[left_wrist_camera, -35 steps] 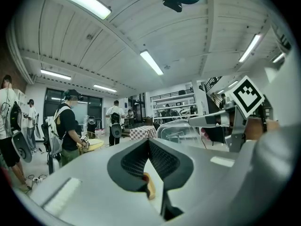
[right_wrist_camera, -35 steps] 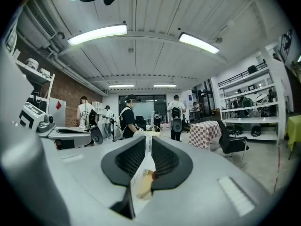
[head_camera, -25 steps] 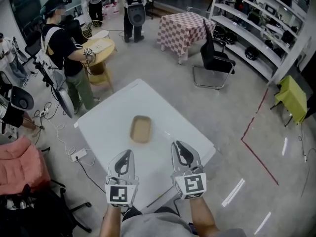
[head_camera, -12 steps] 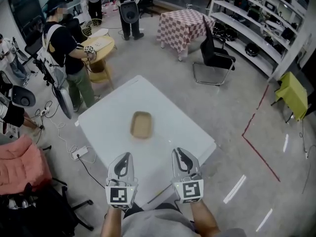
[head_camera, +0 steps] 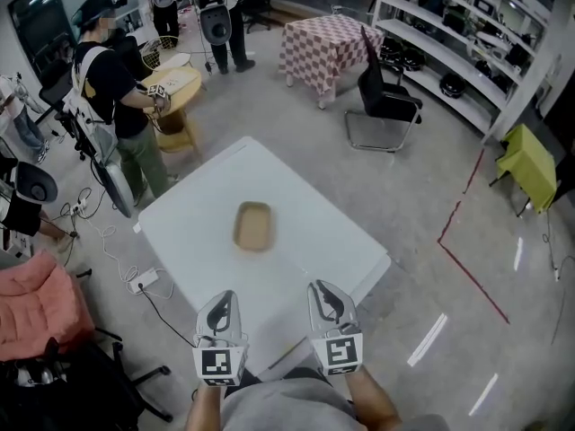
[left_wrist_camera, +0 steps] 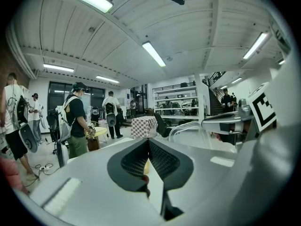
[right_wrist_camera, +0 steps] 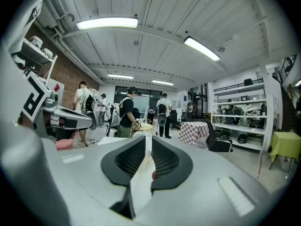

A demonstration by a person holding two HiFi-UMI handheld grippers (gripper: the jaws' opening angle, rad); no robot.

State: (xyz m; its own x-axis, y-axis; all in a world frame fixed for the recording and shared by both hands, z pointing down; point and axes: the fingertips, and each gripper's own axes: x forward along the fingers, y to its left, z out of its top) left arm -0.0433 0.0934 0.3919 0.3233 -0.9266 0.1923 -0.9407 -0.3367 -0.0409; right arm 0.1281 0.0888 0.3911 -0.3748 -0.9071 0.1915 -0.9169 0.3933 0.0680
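Observation:
A tan, shallow oval tray lies near the middle of a white square table. My left gripper and right gripper hover side by side over the table's near corner, short of the tray and pointing toward it. In both gripper views the dark ribbed jaws meet at their tips, left gripper and right gripper, with nothing held between them. Each gripper's marker cube sits close to my hands.
A person in a black shirt with a backpack stands at a round yellow table beyond the white table's far left. A checkered table, a black chair and shelving lie further back. Cables trail beside the table.
Both grippers have drawn back a little toward my body, away from the tray. Their cameras now look more level across the room. The jaws stay shut.

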